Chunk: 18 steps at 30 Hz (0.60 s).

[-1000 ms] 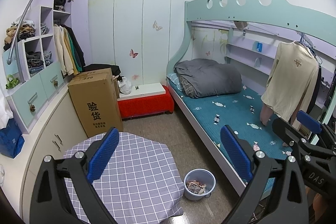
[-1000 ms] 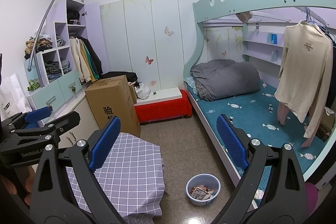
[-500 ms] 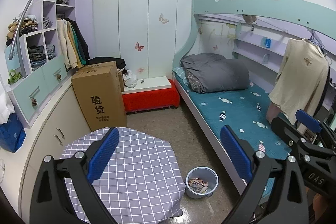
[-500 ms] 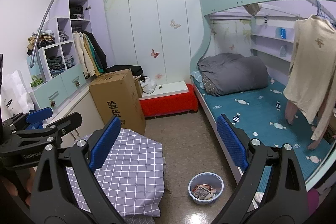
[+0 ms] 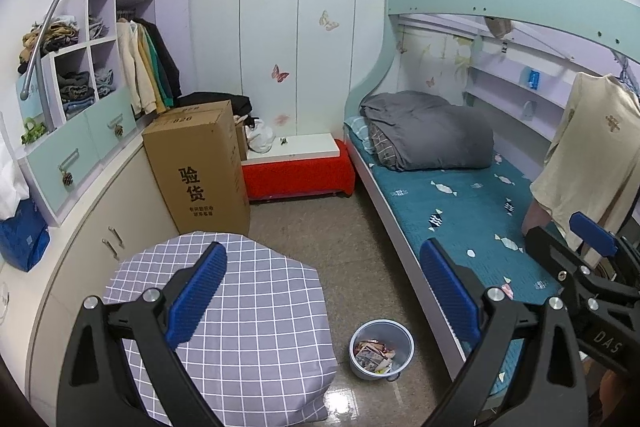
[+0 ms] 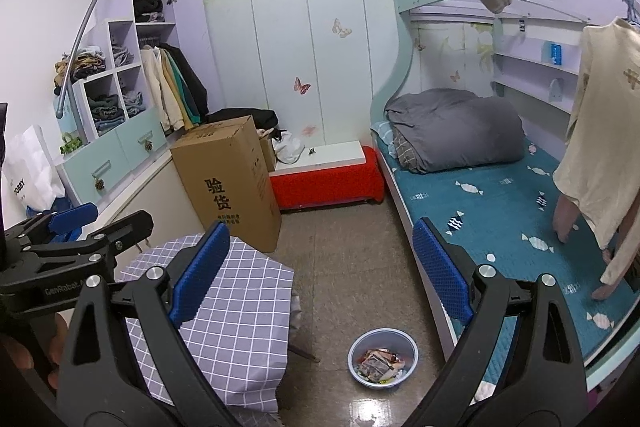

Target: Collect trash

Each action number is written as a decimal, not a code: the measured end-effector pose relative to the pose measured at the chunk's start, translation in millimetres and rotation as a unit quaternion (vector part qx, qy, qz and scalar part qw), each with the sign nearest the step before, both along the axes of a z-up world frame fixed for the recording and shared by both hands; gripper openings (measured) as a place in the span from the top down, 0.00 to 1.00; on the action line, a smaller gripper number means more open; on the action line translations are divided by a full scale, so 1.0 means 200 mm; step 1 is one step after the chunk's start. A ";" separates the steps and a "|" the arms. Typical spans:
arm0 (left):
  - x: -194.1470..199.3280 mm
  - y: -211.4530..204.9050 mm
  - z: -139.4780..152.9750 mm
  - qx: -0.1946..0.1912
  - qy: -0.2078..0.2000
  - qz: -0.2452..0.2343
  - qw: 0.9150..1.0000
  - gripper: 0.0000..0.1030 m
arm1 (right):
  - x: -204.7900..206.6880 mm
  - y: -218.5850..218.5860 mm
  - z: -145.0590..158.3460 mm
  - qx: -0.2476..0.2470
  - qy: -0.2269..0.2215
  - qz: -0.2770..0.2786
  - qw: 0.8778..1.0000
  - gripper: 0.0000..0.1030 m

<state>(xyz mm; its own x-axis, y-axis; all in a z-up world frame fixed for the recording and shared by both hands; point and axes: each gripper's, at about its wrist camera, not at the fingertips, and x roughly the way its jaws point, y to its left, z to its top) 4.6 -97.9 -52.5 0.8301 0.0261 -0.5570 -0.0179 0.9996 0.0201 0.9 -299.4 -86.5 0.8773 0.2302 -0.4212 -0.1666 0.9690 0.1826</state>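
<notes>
A small bedroom is filling my view. I'm holding the left gripper point(image 5: 323, 291) and right gripper point(image 6: 320, 269) spread wide, empty, above the floor; the trash bin point(image 6: 383, 355) is sitting beside the bed point(image 6: 492, 203).

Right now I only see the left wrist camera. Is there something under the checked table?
Observer: The right wrist view shows a slanted table leg poking out below the checked cloth.
Child: What's that white thing at my left edge?
Observer: A white bag with dark letters ending in OBBY.
Child: Can you see my left gripper?
Observer: Yes, side-on, with a hand holding it from below.
</notes>
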 end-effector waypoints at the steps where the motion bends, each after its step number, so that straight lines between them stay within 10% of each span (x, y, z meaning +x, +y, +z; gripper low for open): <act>1: 0.01 -0.01 -0.01 0.000 0.004 0.002 1.000 0.07 | 0.01 -0.01 0.00 0.000 0.003 0.002 1.000 0.12; 18: 0.22 0.21 -0.13 -0.006 0.046 0.017 0.999 0.07 | 0.25 0.21 -0.13 -0.005 0.055 0.012 0.998 0.12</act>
